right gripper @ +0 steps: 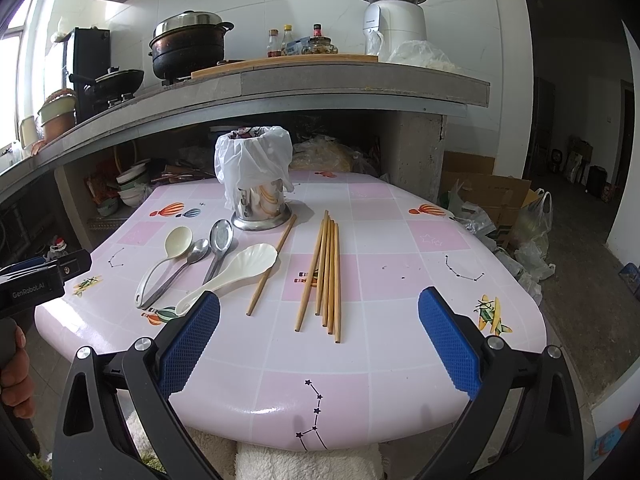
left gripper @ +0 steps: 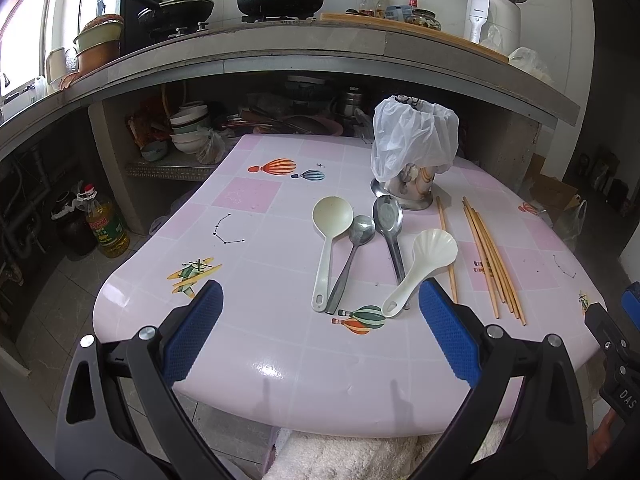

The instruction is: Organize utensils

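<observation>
On the pink tiled table lie a cream round ladle, a small metal spoon, a larger metal spoon and a white shell-shaped scoop. Several wooden chopsticks lie to their right, one apart. Behind stands a metal utensil holder draped with a white plastic bag. My left gripper hovers open near the table's front edge. My right gripper is open too, in front of the chopsticks.
A stone counter with pots, bottles and an appliance overhangs the table's far side. Bowls sit on a shelf beneath it. An oil bottle stands on the floor at left; cardboard boxes and bags lie at right.
</observation>
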`<action>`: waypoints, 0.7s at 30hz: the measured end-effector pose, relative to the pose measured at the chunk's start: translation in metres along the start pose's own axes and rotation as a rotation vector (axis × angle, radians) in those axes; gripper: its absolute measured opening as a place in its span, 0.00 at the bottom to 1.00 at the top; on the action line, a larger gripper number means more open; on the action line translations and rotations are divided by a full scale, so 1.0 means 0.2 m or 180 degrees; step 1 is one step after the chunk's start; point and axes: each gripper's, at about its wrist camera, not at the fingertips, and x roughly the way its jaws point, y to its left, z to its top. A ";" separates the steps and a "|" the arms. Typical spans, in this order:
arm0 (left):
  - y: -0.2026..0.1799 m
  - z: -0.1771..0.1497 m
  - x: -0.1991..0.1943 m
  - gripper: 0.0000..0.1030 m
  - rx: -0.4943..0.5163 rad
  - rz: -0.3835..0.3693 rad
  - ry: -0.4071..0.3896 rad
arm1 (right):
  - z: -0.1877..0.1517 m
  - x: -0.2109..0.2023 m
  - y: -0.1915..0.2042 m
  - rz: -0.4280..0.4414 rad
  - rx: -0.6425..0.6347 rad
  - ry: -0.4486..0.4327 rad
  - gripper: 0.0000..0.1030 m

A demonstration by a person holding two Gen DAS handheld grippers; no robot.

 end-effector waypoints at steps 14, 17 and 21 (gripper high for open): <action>-0.04 0.00 -0.01 0.92 0.0009 -0.0008 0.0005 | 0.00 0.00 0.00 0.0002 -0.0002 0.0002 0.94; -0.03 0.00 -0.01 0.92 0.0010 -0.0005 0.0001 | 0.01 0.00 0.00 0.0003 -0.0004 0.0000 0.94; -0.03 0.00 -0.01 0.92 0.0010 -0.0008 -0.0001 | 0.00 0.00 0.00 -0.0002 -0.0001 -0.0001 0.94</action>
